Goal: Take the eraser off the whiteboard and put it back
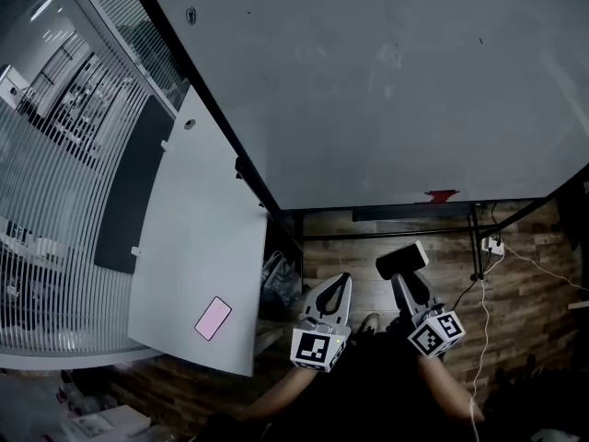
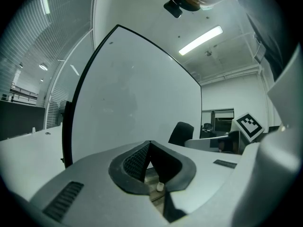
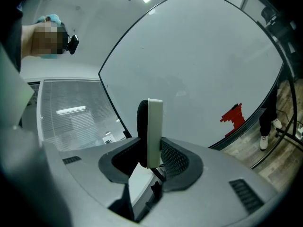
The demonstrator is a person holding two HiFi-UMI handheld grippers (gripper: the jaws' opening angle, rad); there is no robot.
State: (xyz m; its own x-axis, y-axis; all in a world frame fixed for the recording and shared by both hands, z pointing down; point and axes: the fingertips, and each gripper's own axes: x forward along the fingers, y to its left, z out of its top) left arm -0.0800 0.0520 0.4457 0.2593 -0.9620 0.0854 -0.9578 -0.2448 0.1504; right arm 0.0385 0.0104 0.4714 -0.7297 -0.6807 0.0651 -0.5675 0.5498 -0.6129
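A person's right hand-held gripper point(image 3: 151, 151) is pinching the eraser point(image 3: 154, 129) edge-on between its jaws, pale back on one side and dark felt on the other. The eraser is hanging clear of the whiteboard point(image 1: 386, 81), and in the head view it is showing below the board's lower edge, above the wooden floor point(image 1: 529, 293). The left hand-held gripper point(image 2: 149, 148) is waiting just beside the right one, its jaws pressed together with nothing between them. Both are pointing toward the board. A red mark point(image 3: 233, 115) is sitting low on the board near its bottom frame. At the left, a small pink object point(image 1: 213, 319) is lying on a white bench point(image 1: 198, 238).
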